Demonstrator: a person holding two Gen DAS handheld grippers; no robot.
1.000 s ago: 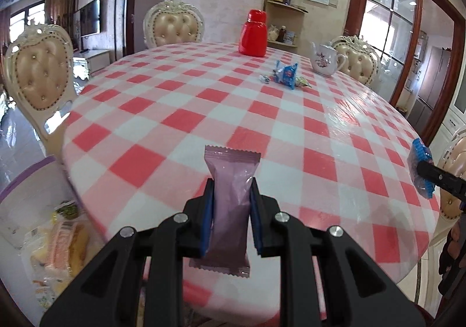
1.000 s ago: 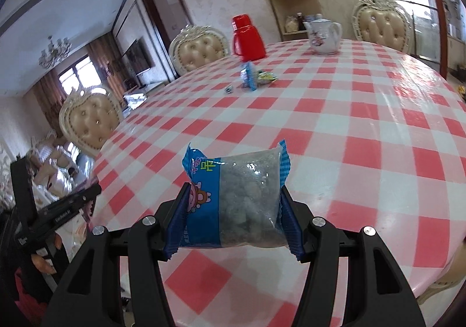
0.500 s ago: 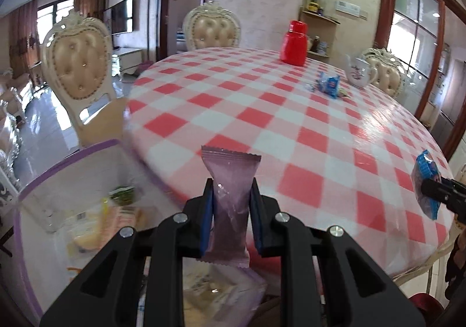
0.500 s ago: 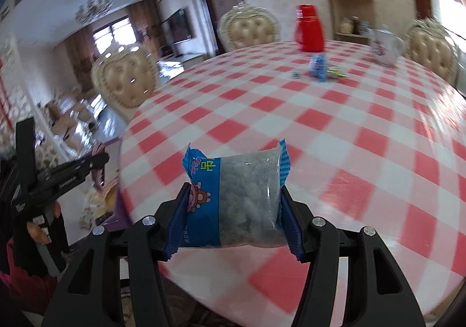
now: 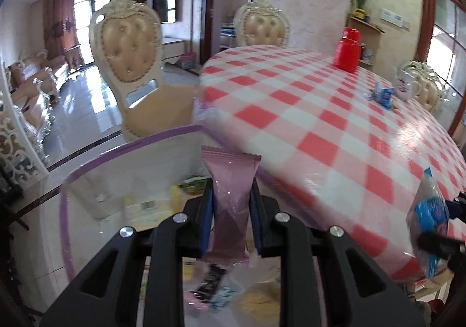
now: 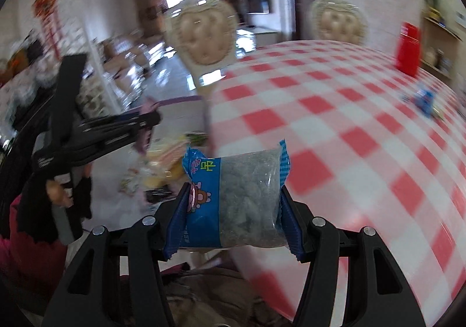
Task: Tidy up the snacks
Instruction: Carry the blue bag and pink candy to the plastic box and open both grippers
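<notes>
Left wrist view. We see the pink snack wrapper [image 5: 231, 204] standing upright at 6 o'clock, clamped at its middle between the blue-padded jaws of the left gripper [image 5: 231, 217]; its crimped top rises above them. Beneath and behind it lies a clear bin with a purple rim [image 5: 122, 149], holding blurred snack packets [image 5: 212, 286]. From 12 to 4 o'clock spreads the table [image 5: 320, 128] in its red-and-white checked cloth. On it we mark a small blue packet [image 5: 384, 95] at 2 o'clock, a white teapot [image 5: 406, 85] just beside it, and a red jug [image 5: 348, 50] at 1 o'clock. A cream tufted chair [image 5: 128, 44] stands at 10 o'clock. At 4 o'clock the second packet appears edge-on.

Right wrist view. The blue-and-clear snack bag [image 6: 236, 200] sits at 6 o'clock, gripped across its width by the jaws of the right gripper [image 6: 234, 220]; grey contents show through the clear half. At 9 o'clock we see the left gripper from the side, its jaws closed on the pink wrapper, above the bin's packets near the centre. The table fills 1 to 4 o'clock, with the red jug at 2 o'clock. This view is motion-blurred.
</notes>
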